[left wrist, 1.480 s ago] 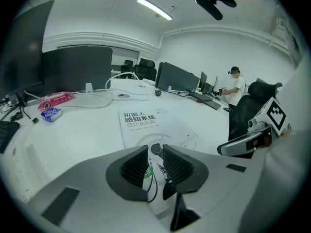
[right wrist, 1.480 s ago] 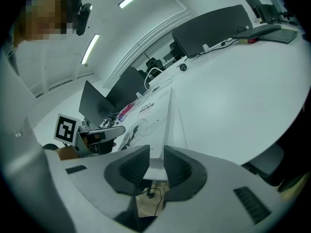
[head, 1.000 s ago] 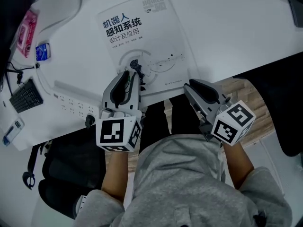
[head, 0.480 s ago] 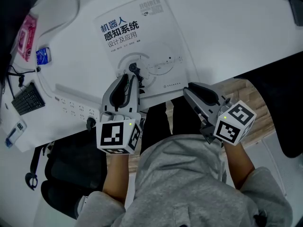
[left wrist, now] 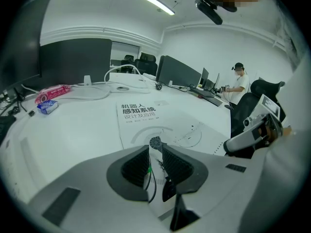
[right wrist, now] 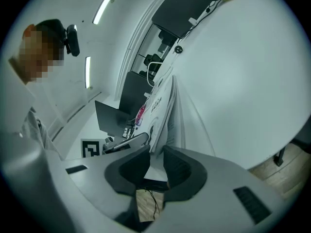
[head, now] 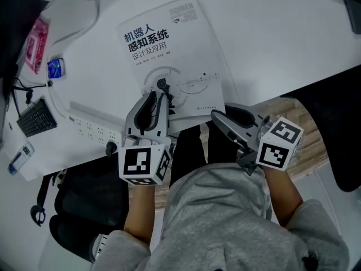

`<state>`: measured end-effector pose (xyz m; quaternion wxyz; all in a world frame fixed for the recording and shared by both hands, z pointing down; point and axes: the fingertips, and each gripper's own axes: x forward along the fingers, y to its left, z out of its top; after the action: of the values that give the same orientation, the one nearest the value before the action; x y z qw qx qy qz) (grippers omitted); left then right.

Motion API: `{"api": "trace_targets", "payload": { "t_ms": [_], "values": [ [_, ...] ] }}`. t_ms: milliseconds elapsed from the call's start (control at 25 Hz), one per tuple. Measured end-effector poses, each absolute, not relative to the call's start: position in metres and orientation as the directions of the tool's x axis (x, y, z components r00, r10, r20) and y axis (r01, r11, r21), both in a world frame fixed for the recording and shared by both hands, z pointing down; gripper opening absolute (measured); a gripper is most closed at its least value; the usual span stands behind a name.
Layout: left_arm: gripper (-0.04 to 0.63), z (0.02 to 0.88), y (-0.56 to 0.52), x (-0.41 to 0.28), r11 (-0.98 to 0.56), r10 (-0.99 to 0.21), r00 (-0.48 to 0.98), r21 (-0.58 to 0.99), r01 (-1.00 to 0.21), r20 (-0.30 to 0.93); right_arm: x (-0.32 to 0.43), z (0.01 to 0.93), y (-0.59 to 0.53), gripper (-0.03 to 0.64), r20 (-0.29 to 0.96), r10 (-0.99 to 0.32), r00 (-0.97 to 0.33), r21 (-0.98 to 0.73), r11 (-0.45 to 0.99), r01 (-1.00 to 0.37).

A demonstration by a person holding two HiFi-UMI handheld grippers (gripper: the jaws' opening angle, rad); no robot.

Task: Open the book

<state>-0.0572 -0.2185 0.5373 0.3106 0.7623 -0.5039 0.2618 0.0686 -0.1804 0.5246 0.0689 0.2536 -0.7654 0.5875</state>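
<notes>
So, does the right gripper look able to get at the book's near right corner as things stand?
Probably yes. The right gripper sits at that corner of the book, at the desk edge, jaws apart and lined up with it. The left gripper rests further left, out of the way.

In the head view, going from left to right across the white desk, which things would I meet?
pink packet → blue packet → power strip → book

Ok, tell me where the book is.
Centre of head view: the book lies at the table's front edge, left hand-held gripper over its near-left corner, right hand-held gripper at its near-right.
</notes>
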Motion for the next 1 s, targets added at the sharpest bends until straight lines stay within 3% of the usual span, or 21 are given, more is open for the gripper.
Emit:
{"api": "trace_targets", "payload": {
  "t_ms": [240, 560, 800, 1000],
  "values": [
    [0.091, 0.538, -0.218, -0.054, -0.315, -0.607, 0.372, 0.217, -0.924, 0.702, 0.067, 0.524, -0.182, 0.083, 0.443, -0.315, -0.84, -0.832, 0.205, -0.515],
    [0.091, 0.532, -0.214, -0.007, -0.425, -0.574, 0.51, 0.3, -0.854, 0.64, 0.094, 0.496, -0.211, 0.055, 0.462, -0.483, -0.744, -0.723, 0.281, -0.631],
    [0.091, 0.514, -0.218, -0.017, -0.294, -0.637, 0.538, 0.472, -0.831, 0.552, 0.091, 0.474, -0.217, 0.049, 0.457, -0.518, -0.723, -0.679, 0.321, -0.66],
    [0.089, 0.486, -0.224, -0.039, -0.294, -0.699, 0.478, 0.395, -0.87, 0.533, 0.076, 0.456, -0.22, 0.048, 0.445, -0.519, -0.73, -0.618, 0.412, -0.67]
  ]
}}
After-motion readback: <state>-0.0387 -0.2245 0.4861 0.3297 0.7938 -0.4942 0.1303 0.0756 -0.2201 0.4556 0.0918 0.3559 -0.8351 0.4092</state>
